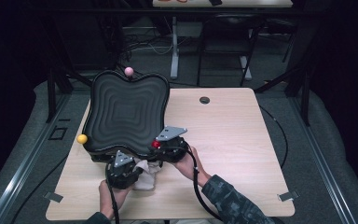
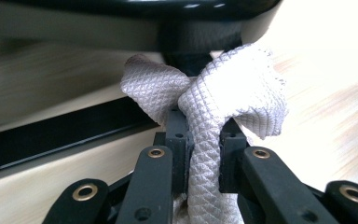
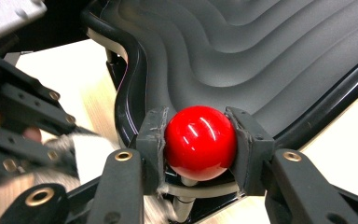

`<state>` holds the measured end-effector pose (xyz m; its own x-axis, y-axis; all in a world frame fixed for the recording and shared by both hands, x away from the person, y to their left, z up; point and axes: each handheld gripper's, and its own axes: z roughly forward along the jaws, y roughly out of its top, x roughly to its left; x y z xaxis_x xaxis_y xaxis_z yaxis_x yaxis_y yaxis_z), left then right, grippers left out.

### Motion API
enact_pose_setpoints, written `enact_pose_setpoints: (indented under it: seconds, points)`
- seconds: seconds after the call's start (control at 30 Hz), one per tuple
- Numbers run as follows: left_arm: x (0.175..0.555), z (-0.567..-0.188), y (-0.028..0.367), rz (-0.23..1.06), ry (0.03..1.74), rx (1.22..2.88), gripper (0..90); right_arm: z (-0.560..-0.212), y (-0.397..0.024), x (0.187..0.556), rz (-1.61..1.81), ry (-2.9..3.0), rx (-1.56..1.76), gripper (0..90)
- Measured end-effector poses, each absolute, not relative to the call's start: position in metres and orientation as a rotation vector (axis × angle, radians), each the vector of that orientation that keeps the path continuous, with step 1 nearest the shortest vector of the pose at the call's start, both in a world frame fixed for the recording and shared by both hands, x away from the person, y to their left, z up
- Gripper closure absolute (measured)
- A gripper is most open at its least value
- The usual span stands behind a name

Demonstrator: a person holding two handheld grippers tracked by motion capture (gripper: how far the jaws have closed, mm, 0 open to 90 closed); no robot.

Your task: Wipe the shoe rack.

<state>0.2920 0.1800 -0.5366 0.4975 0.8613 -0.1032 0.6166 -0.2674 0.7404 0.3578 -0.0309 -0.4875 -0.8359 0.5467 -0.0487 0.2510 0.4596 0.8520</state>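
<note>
The black tray, with its stepped, rippled surface and glossy raised rim, stands on the left half of the worktop, propped off the wood on short legs. It looks rigid and moulded, probably light for its breadth, and its smooth rim would slip in a pinch. The ball knobs at its corners give the surer hold: a red ball at the near right corner, a yellow ball at the near left, a pink ball at the far edge.

The right tongs are closed on the red ball, one pad on each side of it. The ball is hard and shiny, so the grip rests on the pads cupping its curve. It sits on a thin post, which could bend under a hard sideways pull.

The left tongs are clamped on a bunched white cloth just at the tray's near edge. The cloth is soft, quilted in texture and limp. It folds over the jaws, so it should follow the hand and wipe without scratching.

The worktop is pale wood grain, flat and mostly bare, with a round cable hole toward the far side. The room around it is dim, with grey carpet, dark frames and another desk behind.
</note>
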Motion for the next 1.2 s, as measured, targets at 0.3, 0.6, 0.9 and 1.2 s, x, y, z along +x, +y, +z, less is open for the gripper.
enact_pose_setpoints:
  seconds: [0.3,0.6,0.9,1.2]
  points:
    - [0.290,-0.524,0.210,0.421,1.246,1.988,79.0,-0.487,-0.031,0.358,1.318,2.398,0.678,60.3]
    - [0.281,-0.515,0.241,0.403,1.298,1.947,79.0,-0.487,-0.030,0.357,1.307,2.396,0.676,60.4]
    - [0.273,-0.511,0.272,0.423,1.356,1.931,79.1,-0.486,-0.032,0.357,1.294,2.394,0.681,60.3]
    - [0.273,-0.512,0.282,0.395,1.377,1.922,79.1,-0.485,-0.037,0.359,1.281,2.385,0.694,60.4]
